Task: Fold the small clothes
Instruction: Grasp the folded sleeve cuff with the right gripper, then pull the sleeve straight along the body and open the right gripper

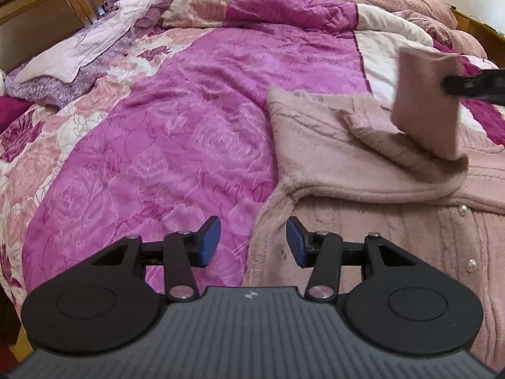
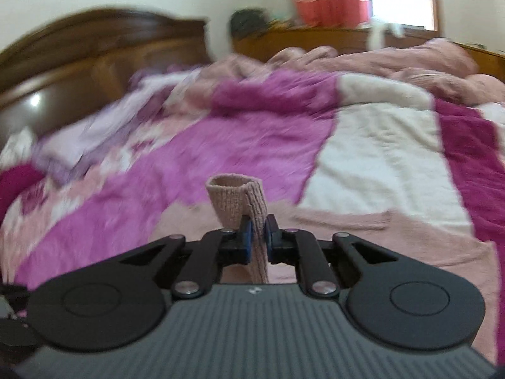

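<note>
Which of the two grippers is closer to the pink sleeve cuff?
Right. The right gripper is shut on the sleeve cuff, lifting it above the cardigan. The left gripper hangs open over the cardigan's near edge, apart from the cuff.

The left hand-held gripper (image 1: 253, 241) hangs tilted downward over the edge of the cardigan (image 1: 363, 221), its blue pads (image 1: 210, 241) standing apart with nothing between them. The right hand-held gripper (image 2: 258, 238) is raised above the same cardigan, its jaws pinched tight on the sleeve cuff (image 2: 235, 203).
</note>
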### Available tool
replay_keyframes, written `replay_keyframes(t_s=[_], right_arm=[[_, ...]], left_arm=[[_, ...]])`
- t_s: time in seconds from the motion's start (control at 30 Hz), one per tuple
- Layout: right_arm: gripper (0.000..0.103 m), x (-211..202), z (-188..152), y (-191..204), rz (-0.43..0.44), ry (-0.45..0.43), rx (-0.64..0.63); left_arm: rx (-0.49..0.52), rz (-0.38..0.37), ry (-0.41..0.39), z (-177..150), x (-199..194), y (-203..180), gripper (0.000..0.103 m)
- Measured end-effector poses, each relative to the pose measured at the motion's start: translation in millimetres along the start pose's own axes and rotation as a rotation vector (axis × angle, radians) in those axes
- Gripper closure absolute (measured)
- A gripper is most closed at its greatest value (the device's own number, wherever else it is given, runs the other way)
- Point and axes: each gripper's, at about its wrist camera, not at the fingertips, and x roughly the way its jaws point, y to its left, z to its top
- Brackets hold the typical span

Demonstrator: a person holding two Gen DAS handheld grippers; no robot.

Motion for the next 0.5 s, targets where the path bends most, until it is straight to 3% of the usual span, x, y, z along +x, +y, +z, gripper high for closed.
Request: replay_keyframes(t_s=[0.27,0.5], right_arm=[[0.092,-41.3,-11.3,-74.1,-0.204,-0.081,0.166],[0.092,-38.6,-46.4,-133.3,-0.317,-0.01,0.339]], left_arm=[[0.052,-0.015,-0.042,17.3,-0.5,-18.1,0.049],[0.078,-0.036,-0.058,34.3,13.4,-37.7,0.049]])
